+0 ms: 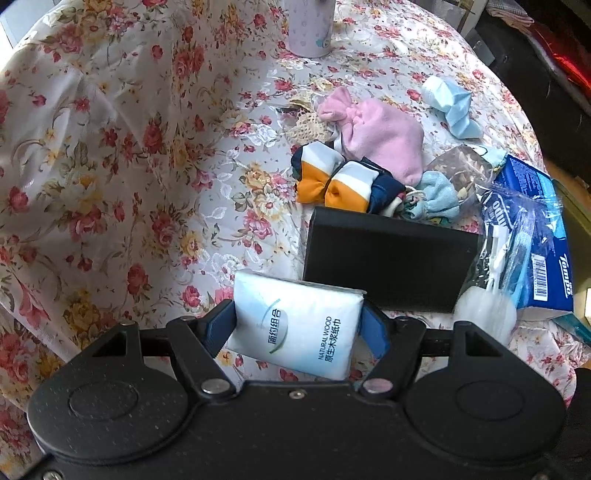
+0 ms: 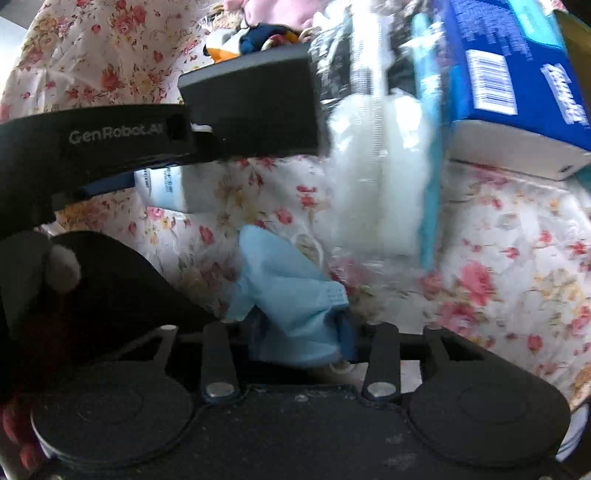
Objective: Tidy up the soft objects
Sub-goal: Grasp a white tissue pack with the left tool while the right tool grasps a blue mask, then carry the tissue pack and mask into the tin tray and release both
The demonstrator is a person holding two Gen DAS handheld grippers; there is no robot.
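Observation:
My left gripper (image 1: 299, 323) is shut on a white tissue pack (image 1: 295, 325) and holds it above the floral cloth, just before a black box (image 1: 388, 258). My right gripper (image 2: 299, 328) is shut on a crumpled light blue face mask (image 2: 291, 295). The left gripper's black body (image 2: 92, 147) and the tissue pack (image 2: 162, 188) show at the left of the right wrist view. Behind the box lie a pink pouch (image 1: 380, 133), an orange, white and navy scarf (image 1: 340, 181), a light blue sock (image 1: 439, 199) and another light blue mask (image 1: 454, 107).
A blue Tempo tissue box (image 1: 535, 240) and a plastic bag of white cotton (image 2: 376, 184) lie at the right. A pale cup (image 1: 310, 26) stands at the back. A clear bag of dried bits (image 1: 461, 170) lies by the sock. The floral cloth (image 1: 110, 166) covers the table.

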